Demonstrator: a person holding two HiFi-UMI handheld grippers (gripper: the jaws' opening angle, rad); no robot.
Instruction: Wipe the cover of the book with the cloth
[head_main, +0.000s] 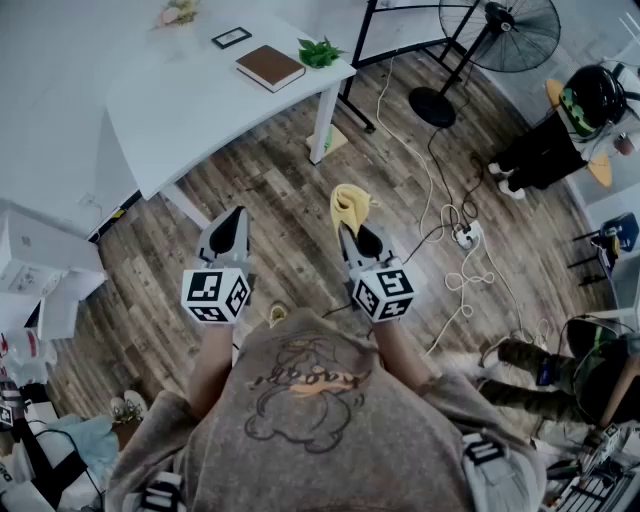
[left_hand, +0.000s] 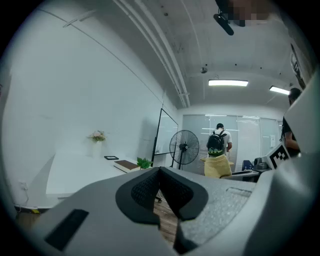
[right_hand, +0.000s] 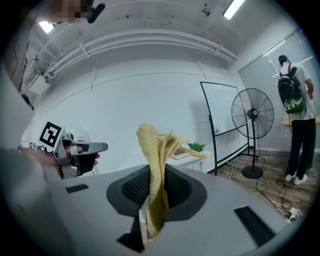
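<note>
Your right gripper pinches the yellow cloth: the jaws clamp its lower part and the rest stands loose above them. Left gripper: jaws pressed together at the tips, nothing between. Both hang over the wood floor, well apart from the work.

The brown book lies closed at the far right end of the white table, with a small green plant just beside it on the right and a picture frame to its far left. Wiping likely not started.

- Step up to the table first.
- Lay the loose part of the cloth flat on the cover, not the jaw tips.
- Stroke away from the plant.
- The book looks light and may slide, so pin a corner with the left gripper.
</note>
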